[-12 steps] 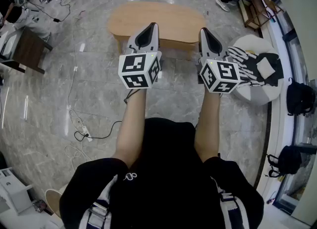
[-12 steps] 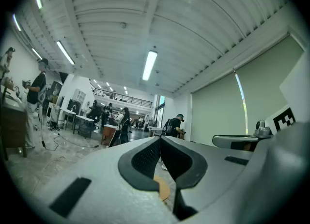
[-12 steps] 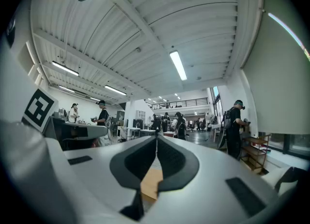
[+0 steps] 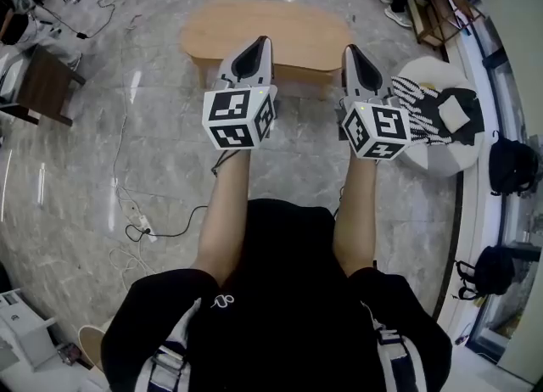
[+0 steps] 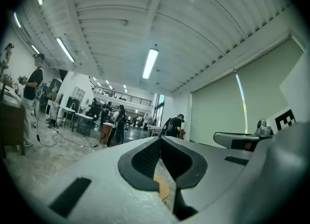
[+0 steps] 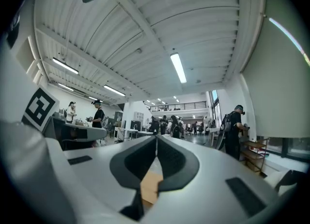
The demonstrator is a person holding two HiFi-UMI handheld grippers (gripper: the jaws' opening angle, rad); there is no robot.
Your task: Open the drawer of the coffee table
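The left gripper (image 4: 264,42) and right gripper (image 4: 348,49) are held level, side by side, the jaws of each pressed together with nothing between them, and the wooden coffee table (image 4: 297,30) is seen just beyond their tips on the marble floor (image 4: 170,153).

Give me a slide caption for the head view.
Left gripper and right gripper, jaws shut and empty, held out toward the oval wooden coffee table on a marble floor.

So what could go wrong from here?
The left gripper and right gripper are both shut; reaching the coffee table that way, they would likely bump its front rather than grip anything.
That front is partly hidden behind them, so aim is uncertain.
The power strip at the person's left could snag a step.
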